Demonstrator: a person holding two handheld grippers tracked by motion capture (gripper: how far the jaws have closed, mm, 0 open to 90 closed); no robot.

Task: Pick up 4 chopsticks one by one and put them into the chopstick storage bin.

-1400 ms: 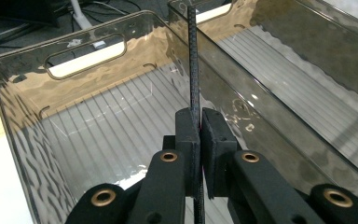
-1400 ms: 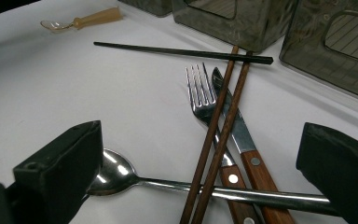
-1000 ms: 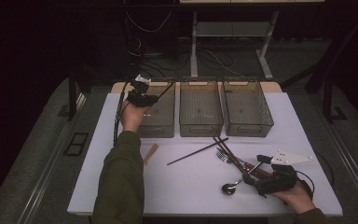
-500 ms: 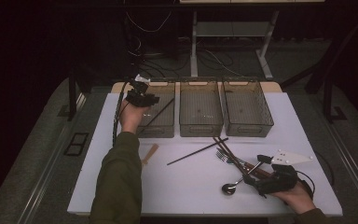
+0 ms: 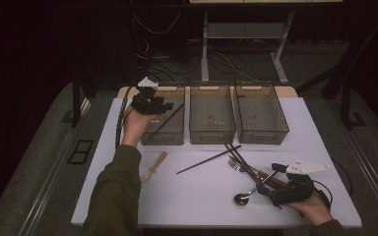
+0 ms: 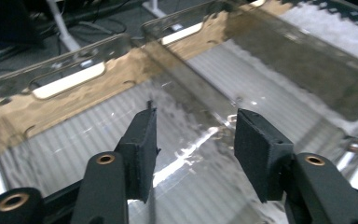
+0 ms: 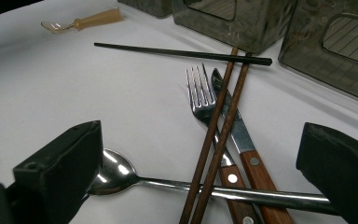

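My left gripper (image 5: 163, 104) (image 6: 193, 140) hangs over the left clear bin (image 5: 153, 138) (image 6: 65, 81). Its jaws have just been opening, they stand open and nothing is between them. A black chopstick (image 5: 166, 120) lies slanted inside that bin. Low over the table's front right, my right gripper (image 5: 269, 187) (image 7: 205, 158) is open wide. Between its jaws lie a metal spoon (image 5: 241, 198) (image 7: 116, 175), two brown chopsticks (image 5: 239, 158) (image 7: 216, 135), a fork (image 7: 199, 95) and a wooden-handled knife (image 7: 243, 142), untouched by its pads.
Another black chopstick (image 5: 207, 161) (image 7: 182, 53) lies mid-table, its end across the brown pair. A small tan-handled spoon (image 5: 155, 167) (image 7: 81, 22) rests near the left sleeve. The middle bin (image 5: 211, 133) and the right bin (image 5: 263, 135) stand along the back of the white table (image 5: 187, 206).
My left gripper has risen a little and opened. The black chopstick it held now lies slanted in the left bin. The right hand has not moved.
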